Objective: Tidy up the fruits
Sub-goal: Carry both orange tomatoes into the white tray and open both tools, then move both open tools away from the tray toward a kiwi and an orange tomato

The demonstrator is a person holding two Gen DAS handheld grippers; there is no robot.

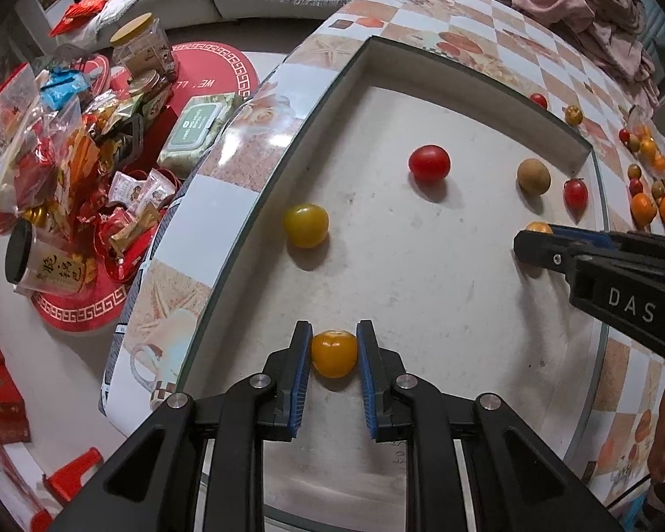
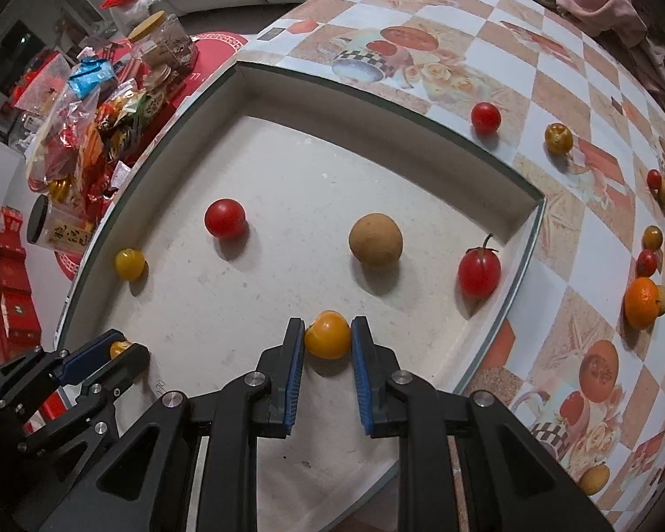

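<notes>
Checkered, fruit-printed tablecloth (image 2: 487, 48) covers the table under a shallow white tray (image 2: 377, 102). Low over the tray floor, the left gripper (image 1: 334, 346) is clamped on an orange cherry tomato (image 1: 334, 352), and the right gripper (image 2: 328, 337) pinches a second orange tomato (image 2: 328, 334). Beyond them in the tray lie a yellow tomato (image 1: 306, 225), a red tomato (image 1: 429, 163), a brown longan (image 2: 375, 239) and a stemmed red tomato (image 2: 479, 271). More fruit is scattered on the cloth at the right.

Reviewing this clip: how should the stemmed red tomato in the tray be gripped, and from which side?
Grip the stemmed tomato across its round body, coming from above. The tray wall stands close beside it, so place the fingers along the wall, not across, and keep them clear of the upright stem.
</notes>
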